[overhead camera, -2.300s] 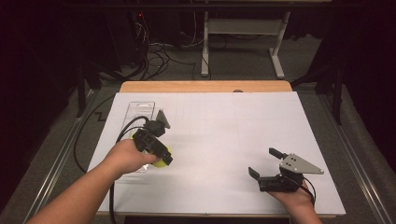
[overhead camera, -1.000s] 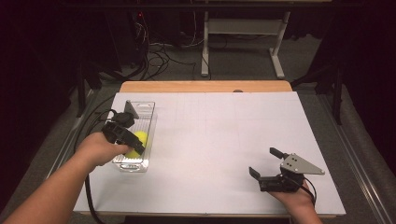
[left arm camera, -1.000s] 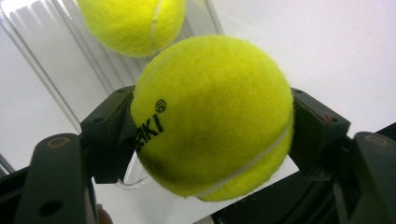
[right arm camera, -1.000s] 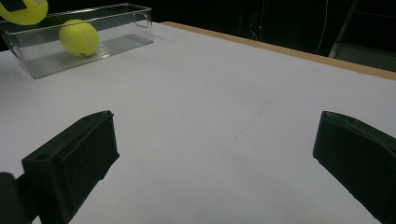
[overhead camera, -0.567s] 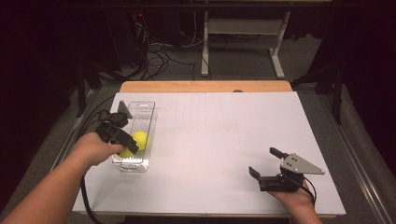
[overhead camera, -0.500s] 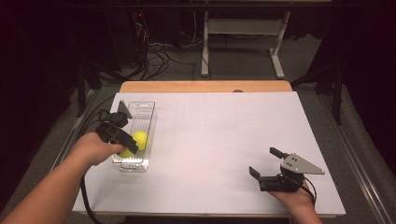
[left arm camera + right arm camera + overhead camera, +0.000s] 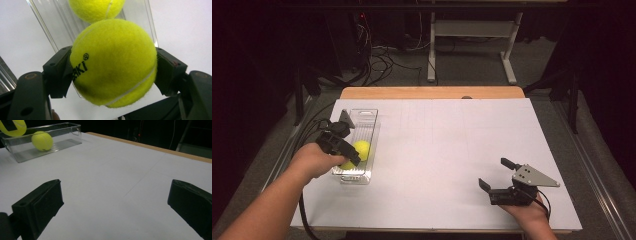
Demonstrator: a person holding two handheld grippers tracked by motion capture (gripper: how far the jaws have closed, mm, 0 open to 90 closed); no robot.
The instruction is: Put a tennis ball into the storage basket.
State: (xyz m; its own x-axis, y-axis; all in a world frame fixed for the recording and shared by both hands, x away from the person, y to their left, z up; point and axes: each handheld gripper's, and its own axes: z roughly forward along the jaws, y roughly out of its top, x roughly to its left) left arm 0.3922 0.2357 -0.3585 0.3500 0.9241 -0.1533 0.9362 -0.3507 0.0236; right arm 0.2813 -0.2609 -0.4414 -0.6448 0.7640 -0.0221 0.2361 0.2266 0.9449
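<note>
- at about 9 o'clock on the white table (image 7: 452, 150), the left gripper (image 7: 343, 148) hangs over the near end of a clear plastic bin (image 7: 371, 116); its jaws pinch a yellow tennis ball (image 7: 113, 61) across its widest part, one pad on each side.
- a second tennis ball (image 7: 361, 149) lies inside the bin, just past the held one — in the left gripper view it sits at 12 o'clock above it (image 7: 96, 8); i cannot tell whether the two touch.
- from the right gripper view the held ball peeks in at 10 o'clock, above the bin's near rim, so it looks raised clear of the bin floor and not resting on it.
- the right gripper (image 7: 504, 186) rests near 5 o'clock on the table, well apart from the bin, its jaws spread wide with nothing between them.
- handling, as a judgement: the ball is light, springy and felt-covered, so it should not slip from rubbery pads, and a firm squeeze will dent it without harm — nothing fragile here.
- best hold is what the left jaws have now, across the middle; a grip off-centre toward the top or bottom would let the round shape squirt out.
- the bin looks thin, stiff and smooth, likely light enough to slide on the table if bumped by a jaw.
</note>
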